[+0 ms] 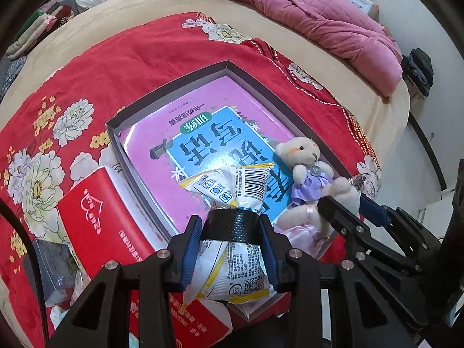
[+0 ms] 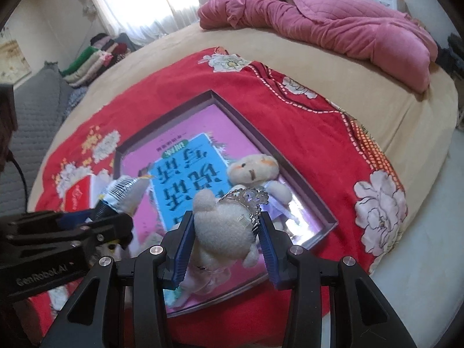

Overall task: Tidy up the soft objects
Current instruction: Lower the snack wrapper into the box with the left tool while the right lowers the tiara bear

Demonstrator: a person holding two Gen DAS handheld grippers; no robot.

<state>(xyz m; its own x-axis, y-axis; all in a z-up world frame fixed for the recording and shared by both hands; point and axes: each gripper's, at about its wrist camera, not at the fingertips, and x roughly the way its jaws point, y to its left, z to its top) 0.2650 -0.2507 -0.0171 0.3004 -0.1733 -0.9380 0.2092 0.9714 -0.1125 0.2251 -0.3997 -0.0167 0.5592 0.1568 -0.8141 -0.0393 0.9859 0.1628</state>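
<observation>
Both grippers were loaded: left gripper [image 1: 229, 249] clamped the snack packet [image 1: 232, 191] lengthwise, right gripper [image 2: 224, 232] pinched a crowned plush [image 2: 223, 226], both low-center over the box [image 1: 116, 133].

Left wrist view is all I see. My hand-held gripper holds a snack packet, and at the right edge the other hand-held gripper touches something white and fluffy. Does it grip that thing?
Observer: Yes. The right wrist view shows the right hand-held gripper shut on a white plush toy, with one blue pad on each side.
Operator: Does the toy wear anything?
Observer: A silver tiara sits across its top.
Operator: What does the tiara point toward?
Observer: Toward the bear in the lilac dress, which lies just beyond it.
</observation>
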